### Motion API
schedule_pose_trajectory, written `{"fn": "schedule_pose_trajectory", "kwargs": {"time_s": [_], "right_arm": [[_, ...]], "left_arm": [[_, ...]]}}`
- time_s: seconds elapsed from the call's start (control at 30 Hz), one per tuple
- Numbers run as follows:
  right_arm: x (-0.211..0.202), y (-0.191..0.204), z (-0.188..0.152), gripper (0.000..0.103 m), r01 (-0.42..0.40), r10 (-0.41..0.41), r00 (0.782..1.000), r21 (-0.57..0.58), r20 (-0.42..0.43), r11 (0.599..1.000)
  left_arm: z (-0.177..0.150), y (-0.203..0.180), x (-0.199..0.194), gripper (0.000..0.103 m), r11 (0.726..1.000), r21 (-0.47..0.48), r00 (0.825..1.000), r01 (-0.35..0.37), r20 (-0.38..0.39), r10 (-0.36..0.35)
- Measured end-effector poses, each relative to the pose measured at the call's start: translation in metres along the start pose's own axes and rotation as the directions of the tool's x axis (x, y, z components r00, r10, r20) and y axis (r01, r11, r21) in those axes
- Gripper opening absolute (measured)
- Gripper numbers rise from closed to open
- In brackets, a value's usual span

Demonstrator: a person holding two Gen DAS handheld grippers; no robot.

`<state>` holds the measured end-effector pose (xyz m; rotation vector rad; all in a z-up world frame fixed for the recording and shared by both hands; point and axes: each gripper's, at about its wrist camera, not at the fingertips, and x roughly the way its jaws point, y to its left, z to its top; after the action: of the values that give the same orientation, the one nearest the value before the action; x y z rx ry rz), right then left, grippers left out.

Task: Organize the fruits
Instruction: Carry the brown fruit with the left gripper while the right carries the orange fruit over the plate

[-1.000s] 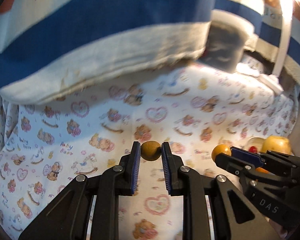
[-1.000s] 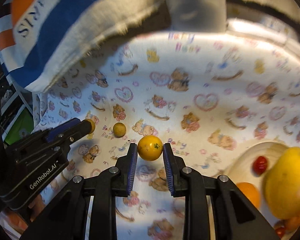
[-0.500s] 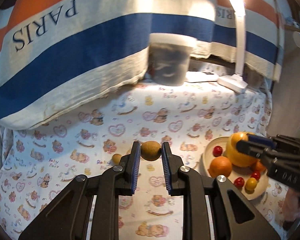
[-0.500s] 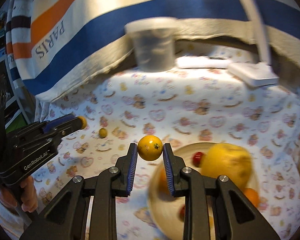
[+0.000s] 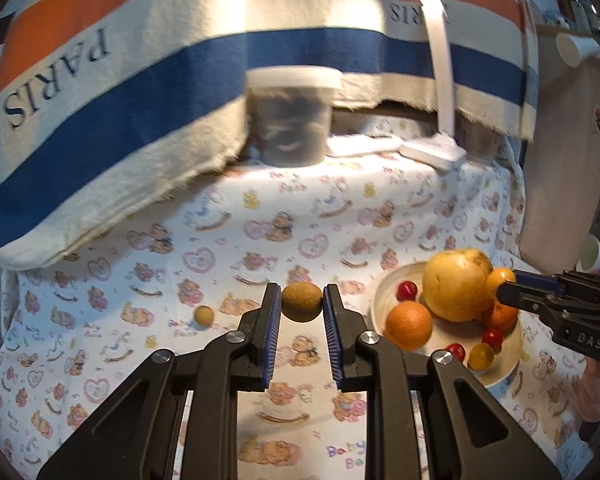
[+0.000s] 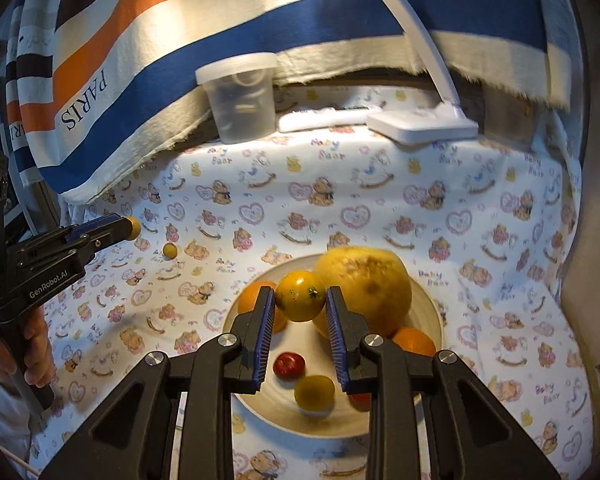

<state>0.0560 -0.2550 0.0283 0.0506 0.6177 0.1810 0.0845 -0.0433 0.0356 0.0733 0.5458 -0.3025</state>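
The right gripper [image 6: 300, 303], clamped on a yellow tomato [image 6: 300, 296], now hangs over the plate [image 6: 428, 308] at bottom middle, not the cloth. The left gripper [image 5: 301, 303] still pinches a brown fruit [image 5: 301, 303], maybe a kiwi, left of the plate.

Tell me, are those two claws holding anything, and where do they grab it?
Left gripper holds a brownish fruit, right gripper a yellow tomato; both pinched at their sides.

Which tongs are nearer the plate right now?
Right. The right tongs, shut on a yellow tomato, hang over the plate. The left tongs, gripping a brown fruit, are off to the plate's left.
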Motion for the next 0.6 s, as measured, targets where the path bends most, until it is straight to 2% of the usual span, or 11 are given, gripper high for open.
{"fn": "schedule_pose_trajectory", "kwargs": {"time_s": [0.2,0.3,0.6], "right_arm": [[0.009,-0.008,-0.005,0.027,-0.002,0.004,0.997,0.017,-0.080,1.000],[0.013,-0.013,-0.006,0.027,-0.032,0.038,0.991,0.055,-0.124,0.998],[0.021,-0.023,-0.011,0.027,-0.044,0.061,0.983,0.099,-0.175,0.994]], "left_arm": [[-0.010,-0.025,0.013,0.020,0.998,0.058,0.999,0.007,-0.039,-0.005],[-0.010,-0.036,0.015,0.020,0.998,0.069,0.998,0.003,-0.058,0.001],[-0.010,-0.071,0.025,0.021,0.994,0.069,0.989,0.090,-0.124,-0.081]]}}
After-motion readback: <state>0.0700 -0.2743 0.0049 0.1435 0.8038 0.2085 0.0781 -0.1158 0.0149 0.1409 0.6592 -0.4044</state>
